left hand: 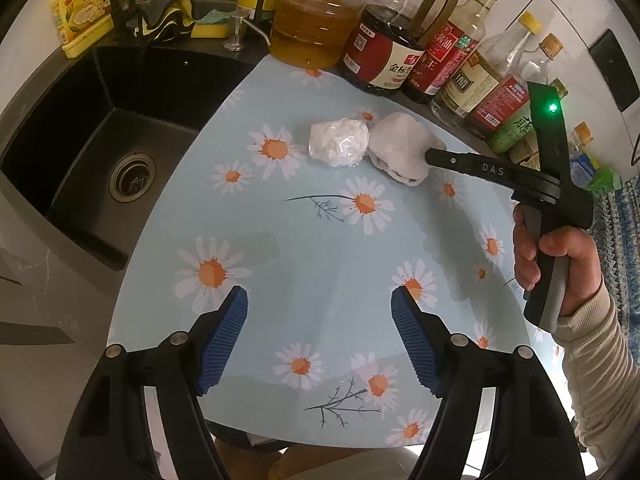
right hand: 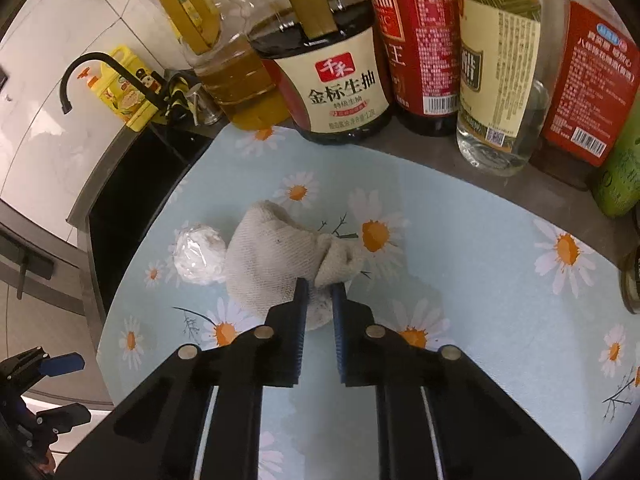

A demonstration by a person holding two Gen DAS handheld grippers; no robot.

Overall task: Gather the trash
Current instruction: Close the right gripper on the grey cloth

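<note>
A crumpled off-white cloth lies on the daisy-print mat, and my right gripper is shut on its near edge, with fabric pinched between the blue pads. In the left wrist view the same cloth sits at the far side of the mat with the right gripper closed on it. A white wad wrapped in clear plastic rests right beside the cloth, on its left. My left gripper hovers open over the mat's near part, with nothing between its fingers.
Bottles of oil and sauce line the back of the counter behind the mat. A black sink with a black faucet lies to the left, a yellow detergent jug behind it. A hand holds the right gripper.
</note>
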